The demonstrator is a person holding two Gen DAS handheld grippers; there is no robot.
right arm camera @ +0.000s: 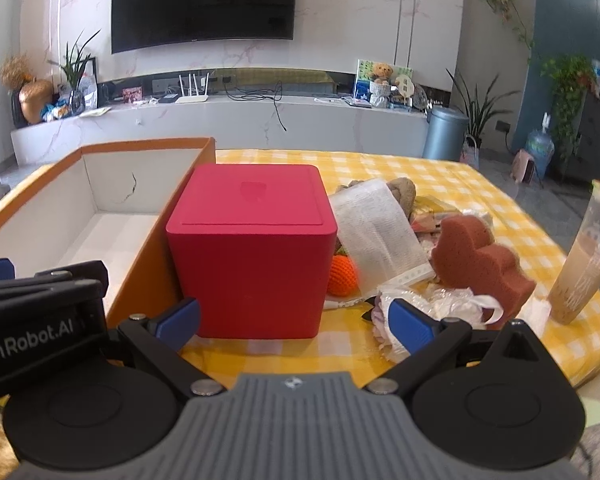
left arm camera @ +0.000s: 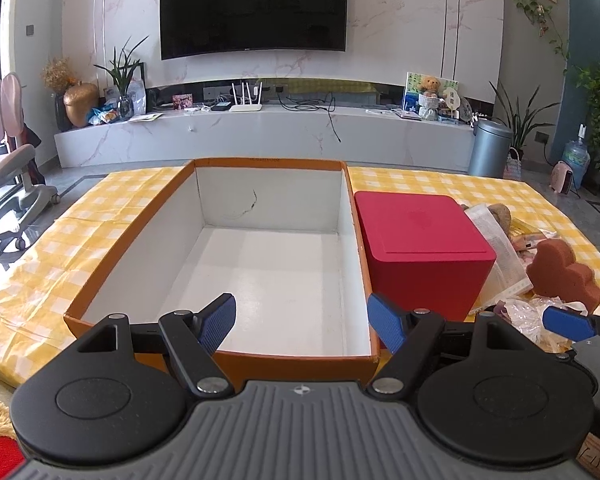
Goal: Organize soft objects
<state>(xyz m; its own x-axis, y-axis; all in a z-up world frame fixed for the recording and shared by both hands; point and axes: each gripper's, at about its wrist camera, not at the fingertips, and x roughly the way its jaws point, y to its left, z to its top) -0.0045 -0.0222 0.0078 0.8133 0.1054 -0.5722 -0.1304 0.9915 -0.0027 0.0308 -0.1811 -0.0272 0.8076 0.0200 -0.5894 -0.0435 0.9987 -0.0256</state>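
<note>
Red box (right arm camera: 252, 248), yellow-checked cloth (right arm camera: 440, 172), orange carton (left arm camera: 152, 200) white inside, brown sponge (right arm camera: 480, 264)

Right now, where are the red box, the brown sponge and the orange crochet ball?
red box (right arm camera: 252, 204), right wrist view, its lid.
brown sponge (right arm camera: 484, 264), right wrist view, front face.
orange crochet ball (right arm camera: 342, 276), right wrist view, its visible side.

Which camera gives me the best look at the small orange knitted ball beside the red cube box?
The right wrist view: the small orange knitted ball shows there, tucked against the red cube box and partly under a white mesh pouch. In the left wrist view the box hides it completely.
</note>
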